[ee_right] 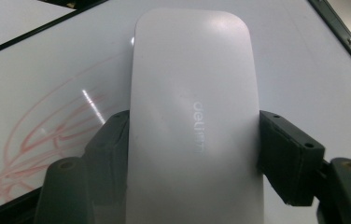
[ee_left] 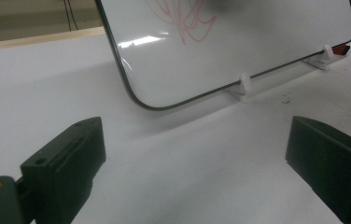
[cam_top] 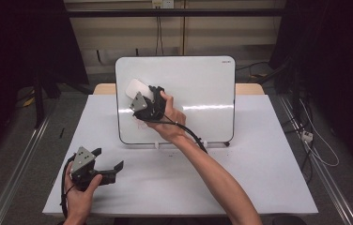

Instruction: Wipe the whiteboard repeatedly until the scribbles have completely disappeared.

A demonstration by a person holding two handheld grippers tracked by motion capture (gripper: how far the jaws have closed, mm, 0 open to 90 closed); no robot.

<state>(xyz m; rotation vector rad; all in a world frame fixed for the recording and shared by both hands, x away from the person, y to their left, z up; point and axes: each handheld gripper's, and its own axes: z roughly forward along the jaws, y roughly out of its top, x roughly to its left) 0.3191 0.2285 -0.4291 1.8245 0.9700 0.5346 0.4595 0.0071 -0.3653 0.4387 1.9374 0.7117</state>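
- The left gripper [cam_top: 110, 161] sits low at the near left of the table [cam_top: 268, 178], its two black jaws spread wide with nothing between them, only bare tabletop showing in the gap in the left gripper view
- Ahead of that idle claw, and a little to its right, stands the whiteboard [cam_top: 203, 89], propped on small white clips [ee_left: 243, 84] at its lower edge
- In the left gripper view the red scribble [ee_left: 187, 18] shows on the board well beyond the open jaws
- Further right, the right gripper [cam_top: 152, 93] is pressed up against the board's left half, its jaws closed snugly on the white eraser [ee_right: 194, 116], one pad on each long side
- The eraser reaches out past the jaw tips and lies flat against the board face; the scribble's faint lines [ee_right: 47, 135] fan out to the left of the claw in the right gripper view
- The step in hand looks like wiping the red marks off, and it seems partly done, since pale strokes remain beside the eraser
- The next move likely calls for sliding the eraser sideways over those lines with steady pressure and an unchanged grip
- Pushing too hard could tip the board on its clips
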